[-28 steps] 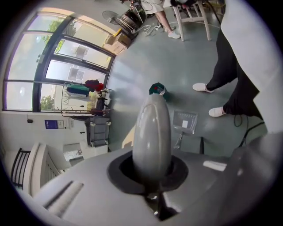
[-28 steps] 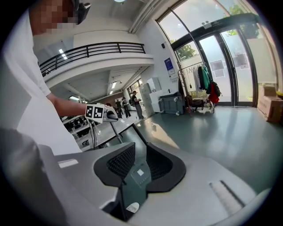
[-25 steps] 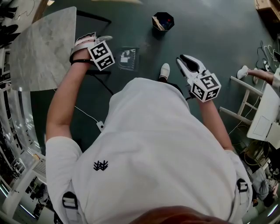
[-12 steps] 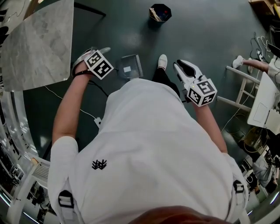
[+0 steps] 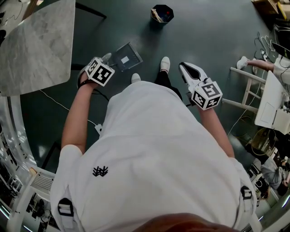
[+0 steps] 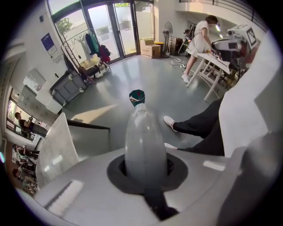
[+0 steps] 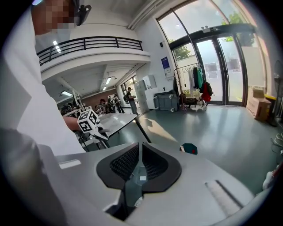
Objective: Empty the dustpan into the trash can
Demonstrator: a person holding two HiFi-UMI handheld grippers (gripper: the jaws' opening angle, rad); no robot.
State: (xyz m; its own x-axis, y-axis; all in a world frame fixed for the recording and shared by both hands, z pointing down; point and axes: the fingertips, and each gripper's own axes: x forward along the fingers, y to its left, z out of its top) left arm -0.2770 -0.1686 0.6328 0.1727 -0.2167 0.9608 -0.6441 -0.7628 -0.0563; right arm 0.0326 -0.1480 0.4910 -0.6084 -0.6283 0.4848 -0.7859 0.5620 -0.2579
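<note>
My left gripper point(image 5: 107, 58) is shut on the grey handle of the dustpan point(image 5: 126, 56), which hangs above the dark green floor. In the left gripper view the handle point(image 6: 145, 143) fills the gap between the jaws and points toward the small dark trash can point(image 6: 137, 96). The trash can point(image 5: 161, 13) stands on the floor ahead, with some scraps inside. My right gripper point(image 5: 185, 68) hovers at the right, shut with nothing in it. In the right gripper view its ribbed jaws point(image 7: 139, 161) are pressed together, and the trash can point(image 7: 190, 148) shows beyond them.
A marble-topped table point(image 5: 36, 45) stands at the left, with a white cable point(image 5: 54, 99) on the floor near it. A white frame stand point(image 5: 247, 90) and another person's foot point(image 5: 242, 63) are at the right. My own shoe point(image 5: 165, 63) steps ahead.
The person has walked forward toward the trash can. The left gripper has swung right and lifted the dustpan, which has turned. The right gripper stays shut and level.
</note>
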